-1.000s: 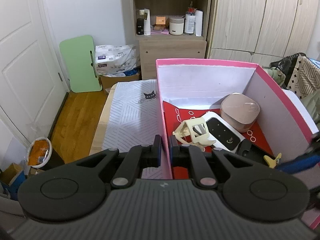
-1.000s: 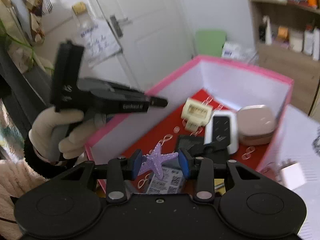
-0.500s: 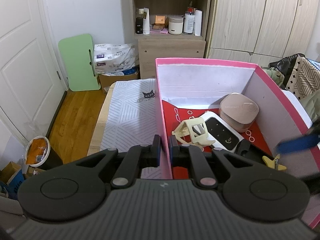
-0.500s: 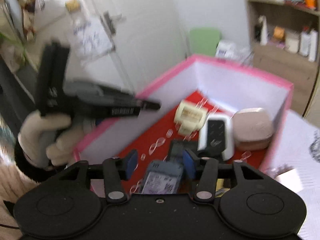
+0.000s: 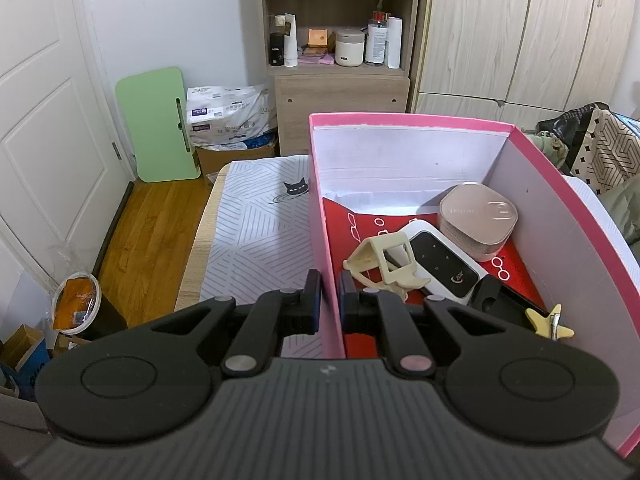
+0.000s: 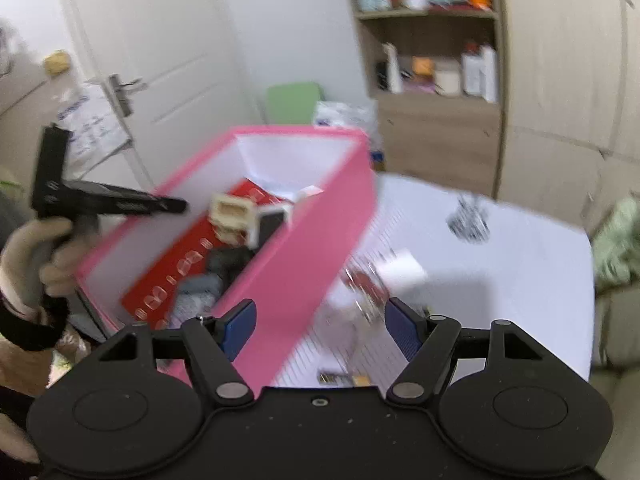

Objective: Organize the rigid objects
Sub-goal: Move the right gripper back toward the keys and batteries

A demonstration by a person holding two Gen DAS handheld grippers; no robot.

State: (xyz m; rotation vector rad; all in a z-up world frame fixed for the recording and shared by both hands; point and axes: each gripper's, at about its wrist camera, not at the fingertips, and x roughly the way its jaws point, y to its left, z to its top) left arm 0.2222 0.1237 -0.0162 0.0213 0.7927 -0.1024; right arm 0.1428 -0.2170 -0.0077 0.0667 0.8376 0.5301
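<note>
A pink box (image 5: 568,216) with a red floor stands on the bed. My left gripper (image 5: 329,300) is shut on the box's left wall and holds it. Inside lie a cream plastic frame (image 5: 380,260), a white and black device (image 5: 440,264), a beige rounded case (image 5: 476,216), a black part (image 5: 490,294) and a yellow clip (image 5: 550,322). My right gripper (image 6: 318,330) is open and empty, above the box's right wall (image 6: 296,260). The left gripper also shows in the right wrist view (image 6: 176,205). The right wrist view is blurred.
Small items lie on the white sheet right of the box: a white block (image 6: 400,270), a red and clear thing (image 6: 366,282), a metal object (image 6: 468,220). A shelf unit (image 5: 340,40), wardrobe, door and green board (image 5: 160,124) stand beyond the bed.
My right gripper let go of the purple starfish into the box, opened wide and swung right, out over the box's right wall. My left gripper kept its hold on the box.
</note>
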